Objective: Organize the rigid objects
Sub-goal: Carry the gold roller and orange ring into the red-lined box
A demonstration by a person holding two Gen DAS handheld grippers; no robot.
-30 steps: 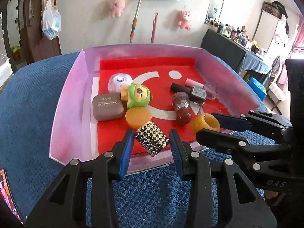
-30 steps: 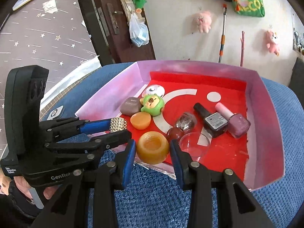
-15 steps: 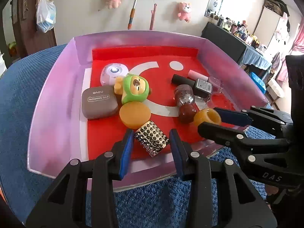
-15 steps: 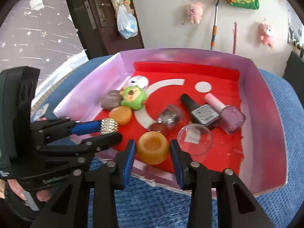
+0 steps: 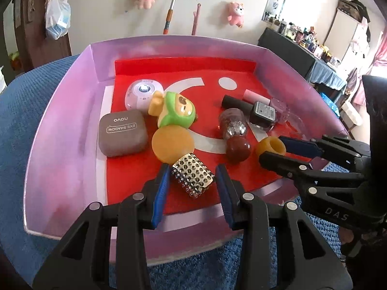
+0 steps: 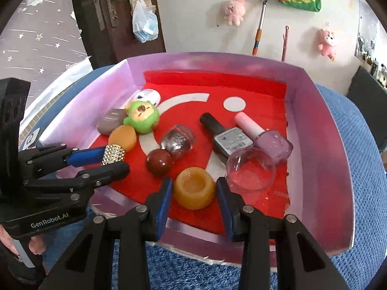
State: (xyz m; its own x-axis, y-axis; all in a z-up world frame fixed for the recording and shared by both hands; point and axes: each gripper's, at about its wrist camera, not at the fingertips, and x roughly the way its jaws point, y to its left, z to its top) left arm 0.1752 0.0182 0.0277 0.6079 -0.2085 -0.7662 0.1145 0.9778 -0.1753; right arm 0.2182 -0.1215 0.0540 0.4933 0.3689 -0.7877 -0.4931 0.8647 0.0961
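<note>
Both grippers are placing things in the tray (image 5: 60, 130): the left gripper (image 5: 192, 181) is clenched on a studded block (image 5: 193, 175), the right gripper (image 6: 194, 191) on an amber cup (image 6: 194, 188), both low over the red floor near the front edge. Next, I judge: lower, release, lift clear

Bright daylight, window glare, fisheye-bent edges.
</note>
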